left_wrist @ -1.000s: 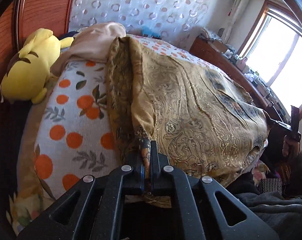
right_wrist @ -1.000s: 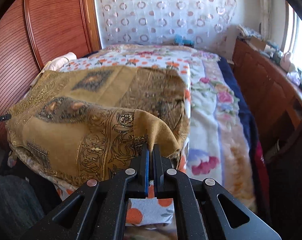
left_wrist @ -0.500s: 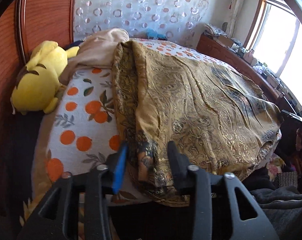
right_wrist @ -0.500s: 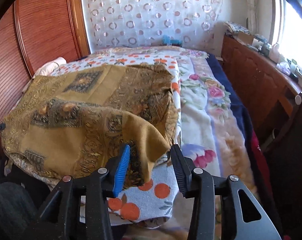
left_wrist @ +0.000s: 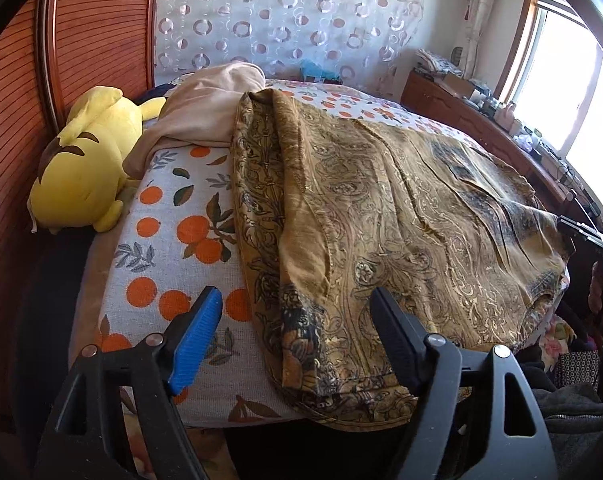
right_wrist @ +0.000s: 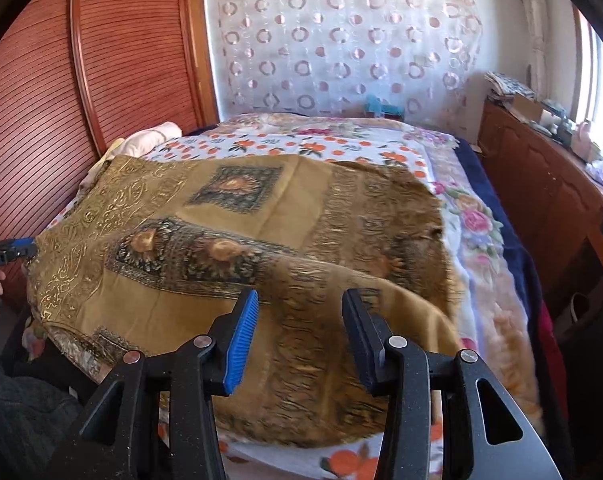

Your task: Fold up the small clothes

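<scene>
Left gripper (left_wrist: pixel 295 332) opening, right gripper (right_wrist: pixel 299 328) parted.

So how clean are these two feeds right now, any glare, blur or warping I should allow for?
Left wrist view: the window is blown out white, the golden patterned cloth is sharp, and the fisheye bends the reddish wooden panel. Right wrist view: the cloth's near right edge is smeared with motion blur, while the open right hand-held gripper stays crisp.

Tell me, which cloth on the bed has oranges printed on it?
The white sheet under the brown gold-patterned scarf. The plain beige cloth by the yellow plush toy has no print.
</scene>
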Available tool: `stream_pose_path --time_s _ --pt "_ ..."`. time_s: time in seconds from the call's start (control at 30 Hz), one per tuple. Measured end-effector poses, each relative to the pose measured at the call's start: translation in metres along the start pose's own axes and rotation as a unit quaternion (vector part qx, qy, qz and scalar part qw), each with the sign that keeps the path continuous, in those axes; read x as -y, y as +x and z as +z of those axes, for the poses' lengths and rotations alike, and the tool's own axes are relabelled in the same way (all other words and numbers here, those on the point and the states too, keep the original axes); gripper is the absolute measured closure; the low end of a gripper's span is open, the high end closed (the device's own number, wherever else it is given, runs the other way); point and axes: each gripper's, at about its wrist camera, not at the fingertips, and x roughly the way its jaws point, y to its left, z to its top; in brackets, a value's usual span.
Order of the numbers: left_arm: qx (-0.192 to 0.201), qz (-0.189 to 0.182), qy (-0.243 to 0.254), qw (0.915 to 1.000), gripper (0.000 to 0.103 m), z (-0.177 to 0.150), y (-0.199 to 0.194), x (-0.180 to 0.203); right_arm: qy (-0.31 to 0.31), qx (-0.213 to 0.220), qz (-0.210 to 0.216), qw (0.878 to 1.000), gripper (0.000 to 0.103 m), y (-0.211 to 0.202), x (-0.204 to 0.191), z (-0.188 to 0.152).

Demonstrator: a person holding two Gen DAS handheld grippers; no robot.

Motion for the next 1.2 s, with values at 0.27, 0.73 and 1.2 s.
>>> stream_pose_path --time_s 0.27,0.73,1.2 --pt "0.006 0.019 -0.013 0.9997 0.026 0.009 0.006 -0.007 -0.016 -0.012 0.038 0.999 0.045 0.038 -0.036 0.001" --pt "-0.002 0.028 -0.008 0.9996 0.026 0.006 0.026 0.0 -0.056 -0.019 0.006 0.998 0.036 0.083 -0.068 -0.004" --pt "0.006 0.004 -0.019 0.9998 0.064 0.005 0.026 0.001 -0.06 -0.019 0.009 0.998 0.029 0.082 -0.066 -0.006"
